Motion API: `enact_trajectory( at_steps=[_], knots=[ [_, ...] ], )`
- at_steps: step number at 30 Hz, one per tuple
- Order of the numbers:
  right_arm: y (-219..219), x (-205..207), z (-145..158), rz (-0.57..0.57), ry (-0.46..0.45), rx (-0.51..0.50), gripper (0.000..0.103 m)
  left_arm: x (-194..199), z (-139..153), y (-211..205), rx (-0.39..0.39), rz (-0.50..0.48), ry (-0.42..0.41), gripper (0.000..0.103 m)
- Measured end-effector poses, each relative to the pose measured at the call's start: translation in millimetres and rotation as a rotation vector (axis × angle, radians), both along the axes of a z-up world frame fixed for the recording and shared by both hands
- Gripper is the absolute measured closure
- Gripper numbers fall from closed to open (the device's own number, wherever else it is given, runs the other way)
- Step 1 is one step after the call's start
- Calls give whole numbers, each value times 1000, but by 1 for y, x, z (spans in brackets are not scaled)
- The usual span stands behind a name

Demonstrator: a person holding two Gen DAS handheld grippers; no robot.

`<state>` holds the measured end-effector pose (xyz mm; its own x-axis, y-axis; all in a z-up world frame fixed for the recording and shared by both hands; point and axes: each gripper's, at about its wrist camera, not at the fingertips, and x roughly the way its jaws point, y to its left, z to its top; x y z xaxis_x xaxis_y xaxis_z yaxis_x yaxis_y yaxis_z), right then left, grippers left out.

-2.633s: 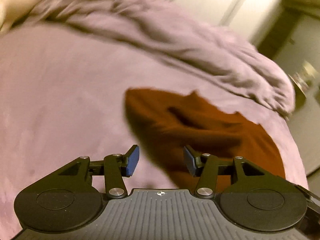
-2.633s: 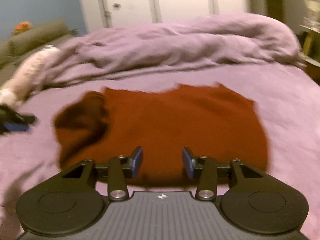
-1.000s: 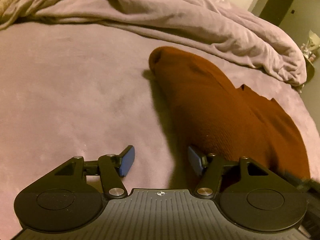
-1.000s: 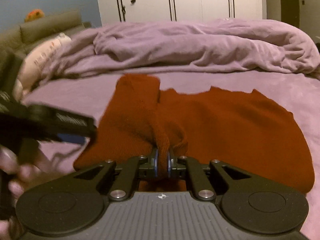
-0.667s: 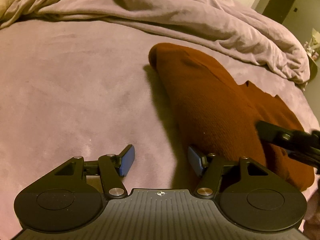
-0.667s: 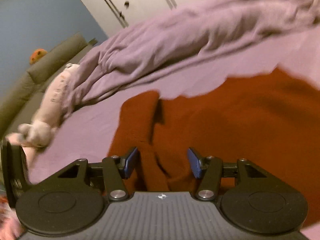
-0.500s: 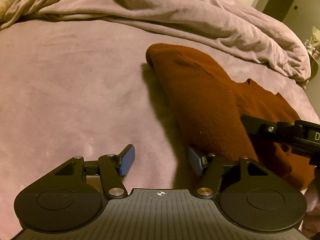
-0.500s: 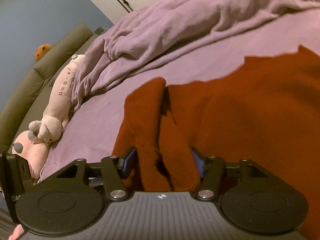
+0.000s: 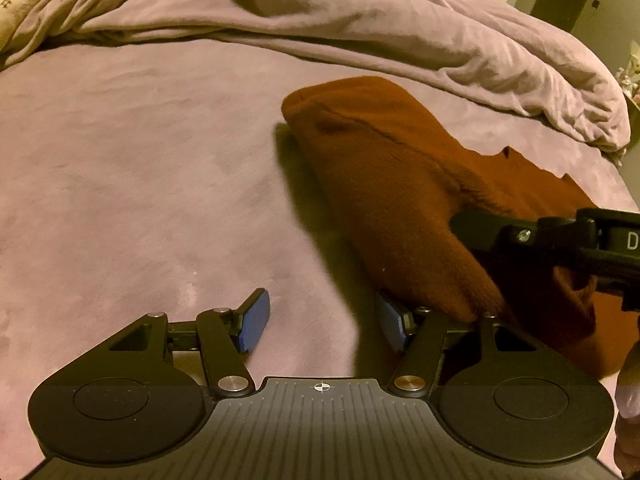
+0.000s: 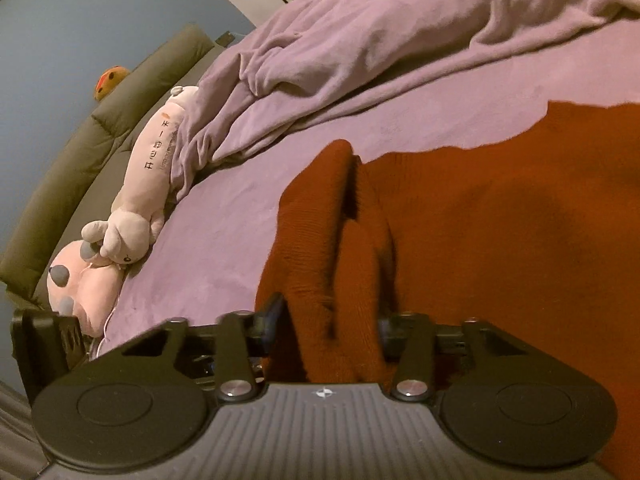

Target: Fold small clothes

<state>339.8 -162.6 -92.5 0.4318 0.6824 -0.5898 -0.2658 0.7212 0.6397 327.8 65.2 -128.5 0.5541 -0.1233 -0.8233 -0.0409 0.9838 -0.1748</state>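
Observation:
A rust-red knit sweater (image 9: 404,184) lies on the purple bed sheet (image 9: 140,168), with its left part folded over in a thick ridge. My left gripper (image 9: 322,324) is open and empty, low over the sheet beside the sweater's near left edge. My right gripper (image 10: 328,326) is open, and the folded ridge of the sweater (image 10: 500,216) runs between its spread fingers. In the left wrist view the right gripper shows as a black body (image 9: 560,240) over the sweater at the right.
A crumpled purple duvet (image 9: 360,28) is heaped along the far side of the bed. A pink plush toy (image 10: 132,200) lies at the bed's left edge next to an olive headboard cushion (image 10: 100,148). White wardrobe doors stand behind.
My right gripper let go of the sweater fold, opened, and tilted and pushed in low along the ridge. The left gripper stayed open and nearly still.

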Motion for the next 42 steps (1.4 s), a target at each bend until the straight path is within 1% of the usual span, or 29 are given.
enact_trajectory(
  at_steps=[2,4,6,8,9,10,11,14,15,16,19,20,21,23,24,25,26,27,29,30,31,33,34,35,36,37,39,41,42],
  knots=[
    [-1,-12,13,-39,-82,-82,81,-5,5,2,-25,3,-4,38],
    [-12,-31,34,-95,-202,-155,82,-11,10,1,-32,-6,-10,36],
    [-32,-53,53,-187,-311,-229,82,-17,15,-6,-25,-25,-28,34],
    [-56,-74,62,-289,-379,-314,82,-21,19,-18,-29,-58,-38,32],
    [-70,-84,62,-336,-402,-360,82,-22,19,-25,-32,-76,-40,29],
    [-83,-91,58,-385,-401,-405,82,-22,19,-32,-33,-92,-37,28],
    [-94,-93,52,-421,-375,-433,82,-22,17,-40,-30,-105,-30,28],
    [-122,-85,19,-473,-257,-535,81,-21,11,-62,-34,-137,1,28],
    [-130,-82,9,-464,-203,-517,79,-22,9,-66,-37,-145,10,28],
    [-140,-83,4,-462,-180,-447,79,-22,8,-70,-39,-151,19,28],
    [-169,-80,4,-464,-138,-229,65,-24,9,-73,-30,-153,28,28],
    [-175,-74,3,-469,-120,-176,57,-25,11,-75,-24,-152,27,29],
    [-183,-70,1,-470,-105,-132,52,-27,14,-78,-15,-152,25,29],
    [-191,-61,-5,-473,-66,-83,52,-32,18,-83,6,-154,15,29],
    [-188,-55,-3,-464,-57,-84,54,-37,19,-86,17,-158,10,28],
    [-184,-51,-1,-449,-60,-110,60,-42,21,-88,28,-164,8,28],
    [-175,-46,3,-428,-75,-172,78,-46,23,-90,34,-169,4,28],
    [-167,-47,7,-411,-102,-231,82,-52,24,-92,41,-171,0,28],
    [-151,-57,20,-414,-215,-333,86,-61,24,-101,69,-188,-13,28],
    [-149,-62,25,-439,-258,-350,88,-63,23,-105,79,-194,-17,28],
    [-151,-66,27,-474,-276,-341,88,-63,21,-109,86,-192,-10,27],
    [-156,-65,21,-537,-252,-340,88,-61,15,-115,69,-187,26,27],
    [-158,-61,13,-546,-221,-355,87,-60,13,-117,63,-182,38,27],
    [-160,-59,6,-538,-188,-362,84,-59,12,-120,64,-186,46,27],
    [-165,-61,3,-540,-165,-341,75,-59,12,-122,65,-197,47,25],
    [-172,-67,4,-553,-160,-296,71,-59,12,-124,57,-202,43,24],
    [-188,-89,12,-615,-161,-219,51,-60,13,-125,35,-199,43,22],
    [-202,-114,16,-675,-153,-155,44,-60,11,-130,16,-205,46,20],
    [-207,-127,15,-687,-133,-109,44,-61,10,-133,21,-203,46,20]
  ],
)
